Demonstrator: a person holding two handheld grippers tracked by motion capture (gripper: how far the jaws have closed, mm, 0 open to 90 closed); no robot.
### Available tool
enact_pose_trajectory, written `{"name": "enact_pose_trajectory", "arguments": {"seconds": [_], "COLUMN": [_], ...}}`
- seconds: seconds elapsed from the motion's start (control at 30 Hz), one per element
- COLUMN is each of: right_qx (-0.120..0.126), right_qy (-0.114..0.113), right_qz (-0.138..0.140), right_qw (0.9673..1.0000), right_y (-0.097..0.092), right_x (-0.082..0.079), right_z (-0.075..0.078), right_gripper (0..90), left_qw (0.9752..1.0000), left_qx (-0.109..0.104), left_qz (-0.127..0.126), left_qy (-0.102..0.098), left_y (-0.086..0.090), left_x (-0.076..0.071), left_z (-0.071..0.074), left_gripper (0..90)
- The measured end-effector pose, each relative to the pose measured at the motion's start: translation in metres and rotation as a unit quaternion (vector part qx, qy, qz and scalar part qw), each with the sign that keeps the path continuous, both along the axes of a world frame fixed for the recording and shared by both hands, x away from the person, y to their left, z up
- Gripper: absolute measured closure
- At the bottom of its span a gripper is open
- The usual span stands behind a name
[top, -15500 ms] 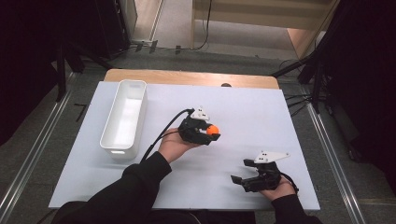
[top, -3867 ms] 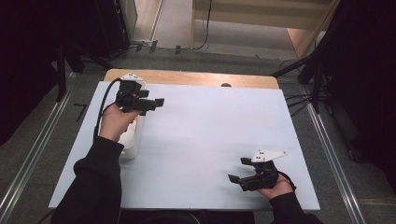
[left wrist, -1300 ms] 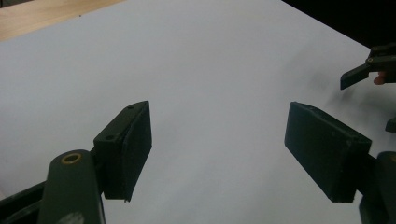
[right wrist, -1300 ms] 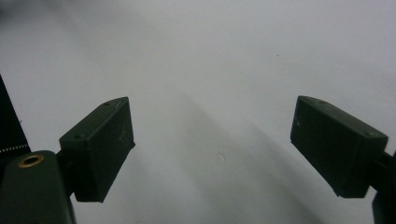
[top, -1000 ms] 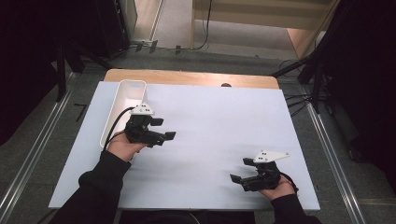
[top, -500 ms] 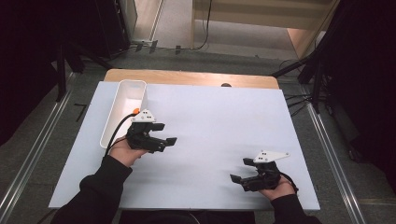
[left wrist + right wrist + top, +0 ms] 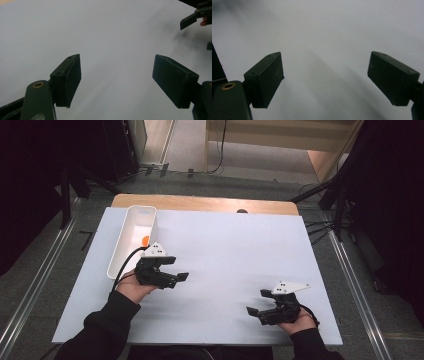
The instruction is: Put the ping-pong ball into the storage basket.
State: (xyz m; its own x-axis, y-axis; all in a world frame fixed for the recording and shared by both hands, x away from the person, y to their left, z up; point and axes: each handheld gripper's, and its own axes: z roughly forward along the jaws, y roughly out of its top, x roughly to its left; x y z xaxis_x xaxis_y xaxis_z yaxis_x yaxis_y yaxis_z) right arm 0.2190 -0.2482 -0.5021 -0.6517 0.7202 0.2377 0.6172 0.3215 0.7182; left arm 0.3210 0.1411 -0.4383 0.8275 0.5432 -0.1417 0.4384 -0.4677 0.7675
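Delivery looks complete: orange ball (image 7: 145, 240) lies in white bin (image 7: 120, 251). Left gripper (image 7: 181, 277) and right gripper (image 7: 253, 310) both gape, empty; next, rest them.

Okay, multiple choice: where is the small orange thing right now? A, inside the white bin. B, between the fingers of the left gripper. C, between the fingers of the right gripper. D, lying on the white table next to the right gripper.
A: the high view shows the orange thing inside the white bin, while the left gripper and the right gripper both have nothing between their fingers.
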Motion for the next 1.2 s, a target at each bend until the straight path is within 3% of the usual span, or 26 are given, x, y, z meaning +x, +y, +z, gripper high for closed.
{"name": "enact_pose_trajectory", "arguments": {"seconds": [0.17, 0.43, 0.8, 1.2], "right_qx": [-0.001, -0.002, -0.002, -0.003], "right_qy": [0.000, 0.000, 0.001, 0.000], "right_qz": [0.000, -0.002, -0.003, -0.003], "right_qw": [1.0000, 1.0000, 1.0000, 1.0000], "right_y": [0.000, 0.000, 0.000, 0.000], "right_x": [0.000, 0.000, 0.000, 0.000], "right_z": [0.000, 0.000, 0.000, 0.000], "right_gripper": [11.9, 11.9, 12.0, 12.0], "left_qw": [0.9999, 0.9997, 0.9994, 0.9988], "left_qx": [0.006, 0.010, 0.005, 0.002], "left_qz": [-0.011, -0.023, -0.035, -0.049], "left_qy": [0.012, -0.003, -0.006, 0.003], "left_y": [-0.001, -0.002, 0.001, 0.005], "left_x": [-0.005, -0.014, -0.021, -0.027], "left_z": [-0.004, -0.006, -0.011, -0.020], "left_gripper": [23.2, 23.3, 23.3, 23.3]}}
